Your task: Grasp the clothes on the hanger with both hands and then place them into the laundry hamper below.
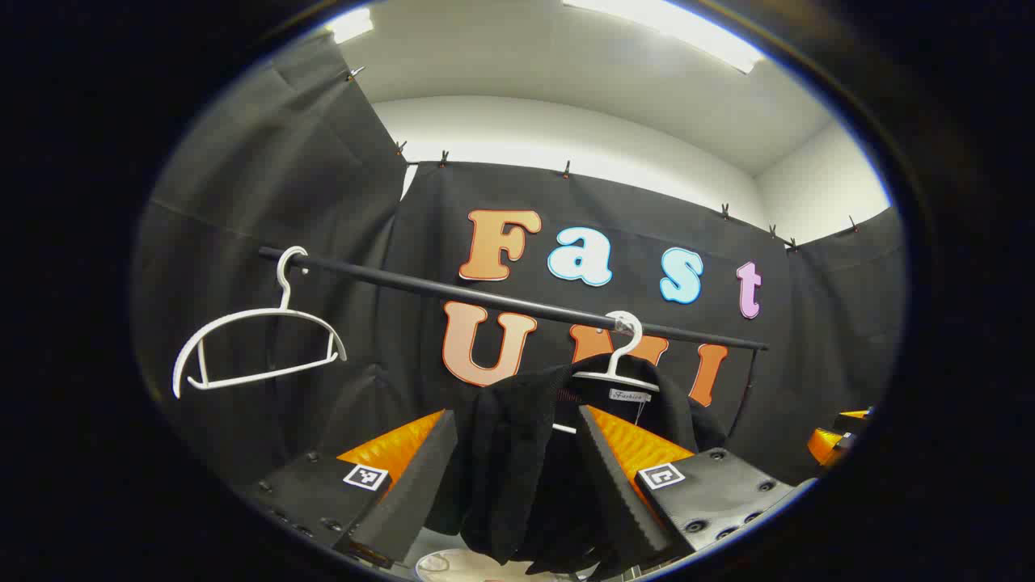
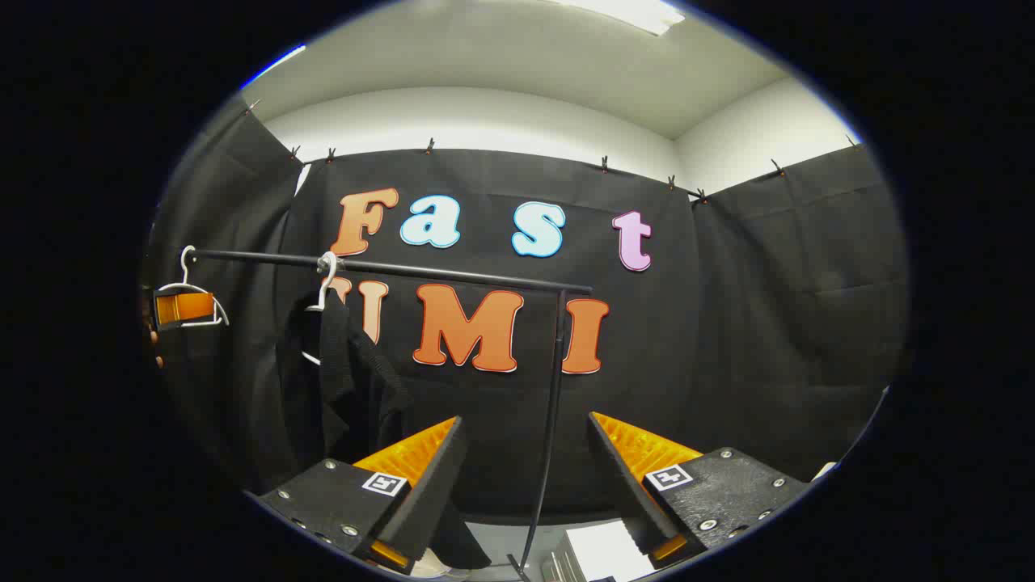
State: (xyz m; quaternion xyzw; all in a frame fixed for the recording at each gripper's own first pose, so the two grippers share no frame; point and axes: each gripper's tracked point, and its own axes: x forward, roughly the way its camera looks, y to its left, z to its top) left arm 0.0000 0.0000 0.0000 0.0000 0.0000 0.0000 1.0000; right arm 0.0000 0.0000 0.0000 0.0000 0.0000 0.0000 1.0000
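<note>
Left gripper [image 1: 517, 469]: fingers spread wide, nothing clamped. Between them hangs the black garment [image 1: 517, 461], draped on a white hanger [image 1: 618, 364] hooked over the black rail [image 1: 501, 301]. Cannot tell whether either finger touches the cloth; the fabric sits in the gap, its folds overlapping the inner edge of the right-hand finger in the left gripper view, but with no sign of pinching. Garment bunched and hanging low, a small label visible at the collar just under the hanger's hook. Farther left on the same rail, a second white hanger [image 1: 259, 339], bare, tilted, well apart from the clothed one. At the bottom edge of that view, below the garment, a pale rounded rim [image 1: 445, 562], too little seen to say what it is. At the far right edge, part of the other gripper.

Right gripper [image 2: 524, 477]: fingers likewise wide apart, holding nothing, touching nothing. In the gap, only the thin black upright [image 2: 552, 404] of the rack, farther off, rising to the rail's end. In the right gripper view, the garment [image 2: 348, 380] hangs to the left of the fingers, well apart from them, on its hanger [image 2: 323, 279] near the middle of the rail [image 2: 388, 267]. At the far left, part of the left gripper in front of the bare hanger [image 2: 190, 283]. Pale flat shapes on the floor near the upright's foot, unclear.
</note>
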